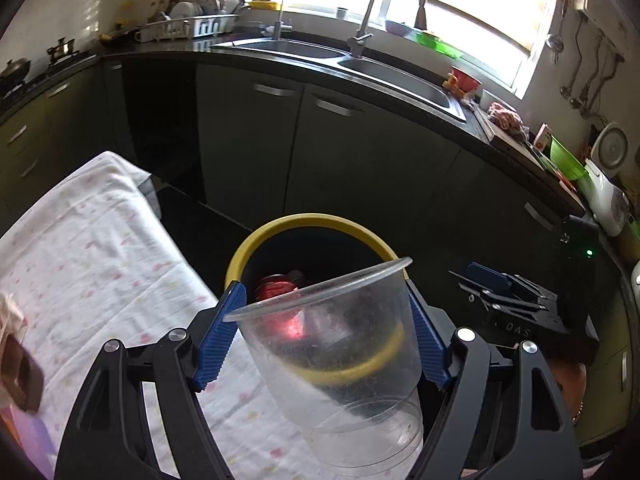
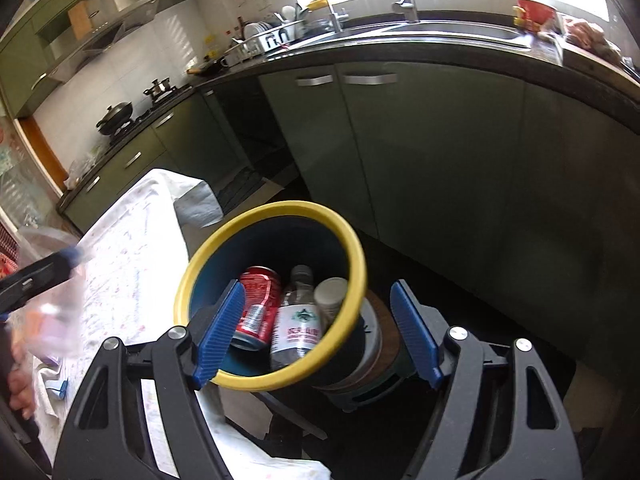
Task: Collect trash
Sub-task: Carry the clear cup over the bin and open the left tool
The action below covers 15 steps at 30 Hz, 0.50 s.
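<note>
On the left, the cloth-covered table (image 1: 100,264) runs toward ten o'clock, and just past its edge stands the bin (image 1: 316,236) with the yellow rim. The left gripper (image 1: 324,334) has its blue pads clamped on a clear plastic cup (image 1: 332,360), which tilts with its mouth toward one o'clock, in front of the bin's opening. Inside the bin lie a red can (image 2: 258,304), a small bottle (image 2: 298,320) and a white-capped container (image 2: 330,294).

To drop the cup cleanly, it should probably be carried fully over the opening before the pads part, mouth tipped down so it slides in rather than catching the rim.

At three o'clock, the right gripper (image 2: 318,332) hangs over the bin with jaws apart and nothing between them; it is best kept clear.
</note>
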Motion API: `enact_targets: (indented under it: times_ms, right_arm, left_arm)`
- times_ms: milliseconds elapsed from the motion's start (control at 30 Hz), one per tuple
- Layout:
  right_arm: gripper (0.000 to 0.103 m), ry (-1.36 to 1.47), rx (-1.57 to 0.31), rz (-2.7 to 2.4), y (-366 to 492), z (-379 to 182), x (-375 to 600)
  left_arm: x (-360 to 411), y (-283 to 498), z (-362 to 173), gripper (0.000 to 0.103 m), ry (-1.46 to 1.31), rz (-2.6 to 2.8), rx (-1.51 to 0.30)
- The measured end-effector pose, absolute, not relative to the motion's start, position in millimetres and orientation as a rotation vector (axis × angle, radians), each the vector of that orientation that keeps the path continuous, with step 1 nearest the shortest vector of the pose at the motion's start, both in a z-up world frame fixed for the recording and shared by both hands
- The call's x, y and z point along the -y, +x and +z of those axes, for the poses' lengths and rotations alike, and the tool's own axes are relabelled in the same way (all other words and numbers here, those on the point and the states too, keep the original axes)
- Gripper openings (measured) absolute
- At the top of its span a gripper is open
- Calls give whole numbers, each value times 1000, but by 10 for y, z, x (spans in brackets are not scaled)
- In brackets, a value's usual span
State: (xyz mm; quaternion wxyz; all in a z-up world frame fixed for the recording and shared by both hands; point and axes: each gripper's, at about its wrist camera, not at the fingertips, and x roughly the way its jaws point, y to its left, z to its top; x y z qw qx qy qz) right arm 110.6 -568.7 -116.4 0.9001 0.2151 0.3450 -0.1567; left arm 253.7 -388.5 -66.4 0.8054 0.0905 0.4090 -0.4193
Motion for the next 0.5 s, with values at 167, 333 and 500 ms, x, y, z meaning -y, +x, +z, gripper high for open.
enact_targets:
  times_ms: [167,333,500]
  right_arm:
    - [71,461,-723,-342,1039,-1219,5800]
    - [72,472,-725,-360,986,-1241,5883]
    - [72,473,-727,-346,1001,-1268,5867]
  left_arm:
    - [4480,2774,-972,79,226,-899,-904]
    - [4629,2906,-1067,86,204,-854,-920]
    - [4248,2738,-762,93,173,-836,-865]
